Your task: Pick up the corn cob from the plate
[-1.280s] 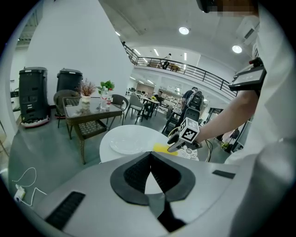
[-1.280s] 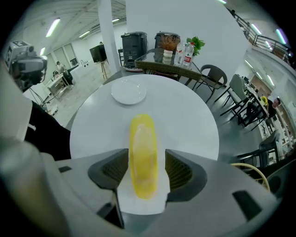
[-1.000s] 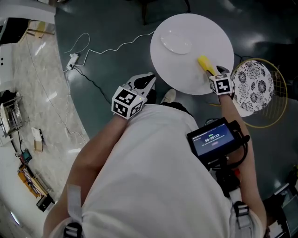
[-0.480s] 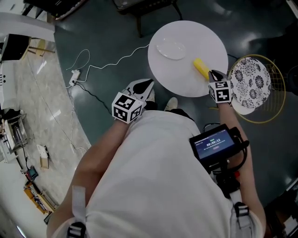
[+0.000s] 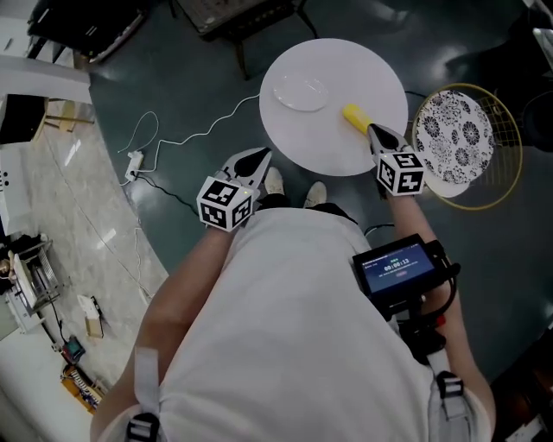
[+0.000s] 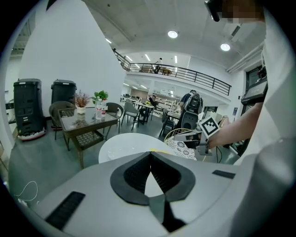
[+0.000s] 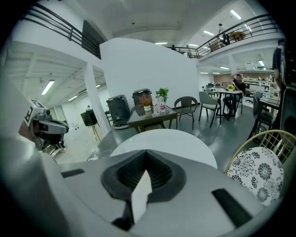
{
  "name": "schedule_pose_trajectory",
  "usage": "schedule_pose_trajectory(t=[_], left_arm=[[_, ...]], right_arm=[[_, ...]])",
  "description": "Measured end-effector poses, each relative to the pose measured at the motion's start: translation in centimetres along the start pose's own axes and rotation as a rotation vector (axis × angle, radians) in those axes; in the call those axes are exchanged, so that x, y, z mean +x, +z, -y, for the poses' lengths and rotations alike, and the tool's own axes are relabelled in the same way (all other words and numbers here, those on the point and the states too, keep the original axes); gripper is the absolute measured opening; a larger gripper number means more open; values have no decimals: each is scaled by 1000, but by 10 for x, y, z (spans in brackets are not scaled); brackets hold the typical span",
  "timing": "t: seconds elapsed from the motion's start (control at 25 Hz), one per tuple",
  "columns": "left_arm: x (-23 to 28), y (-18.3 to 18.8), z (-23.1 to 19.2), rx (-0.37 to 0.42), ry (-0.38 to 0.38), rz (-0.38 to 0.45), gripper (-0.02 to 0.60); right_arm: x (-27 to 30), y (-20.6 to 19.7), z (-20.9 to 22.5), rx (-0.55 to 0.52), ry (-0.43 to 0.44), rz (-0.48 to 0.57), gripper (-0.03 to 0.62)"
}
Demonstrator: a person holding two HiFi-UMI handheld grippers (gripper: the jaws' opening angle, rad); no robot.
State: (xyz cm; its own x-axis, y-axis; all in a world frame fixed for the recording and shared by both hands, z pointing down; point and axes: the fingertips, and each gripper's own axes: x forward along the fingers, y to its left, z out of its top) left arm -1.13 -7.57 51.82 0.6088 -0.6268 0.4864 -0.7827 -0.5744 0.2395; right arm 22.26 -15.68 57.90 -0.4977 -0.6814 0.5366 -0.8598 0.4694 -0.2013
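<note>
The yellow corn cob lies on the round white table, to the right of a clear plate. My right gripper hovers over the table's near right edge, its tips just behind the cob's near end. In the right gripper view its jaws are shut, tip against tip, with no cob between them. My left gripper is held off the table's near left edge, and its jaws are shut on nothing. From the left gripper view the right gripper shows above the table top.
A wire chair with a black-and-white patterned cushion stands right of the table. A white cable trails across the dark floor on the left. A screen device is strapped to the person's right forearm. A dark table stands behind.
The right gripper has closed its jaws and lifted off the table. The corn cob still lies on the table top. The left gripper has hardly moved.
</note>
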Motion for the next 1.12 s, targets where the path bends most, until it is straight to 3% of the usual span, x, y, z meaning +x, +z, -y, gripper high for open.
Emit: schedule_pose_trajectory(t=[0.32, 0.68, 1.12], left_arm=[[7, 11, 6, 18, -46, 2, 8], [16, 16, 5, 69, -179, -14, 8], [-24, 9, -19, 193, -336, -22, 8]], right_arm=[[-27, 26, -23, 87, 30, 116, 9], [-52, 47, -43, 155, -48, 213, 9], [-73, 43, -135, 222, -131, 290, 8]])
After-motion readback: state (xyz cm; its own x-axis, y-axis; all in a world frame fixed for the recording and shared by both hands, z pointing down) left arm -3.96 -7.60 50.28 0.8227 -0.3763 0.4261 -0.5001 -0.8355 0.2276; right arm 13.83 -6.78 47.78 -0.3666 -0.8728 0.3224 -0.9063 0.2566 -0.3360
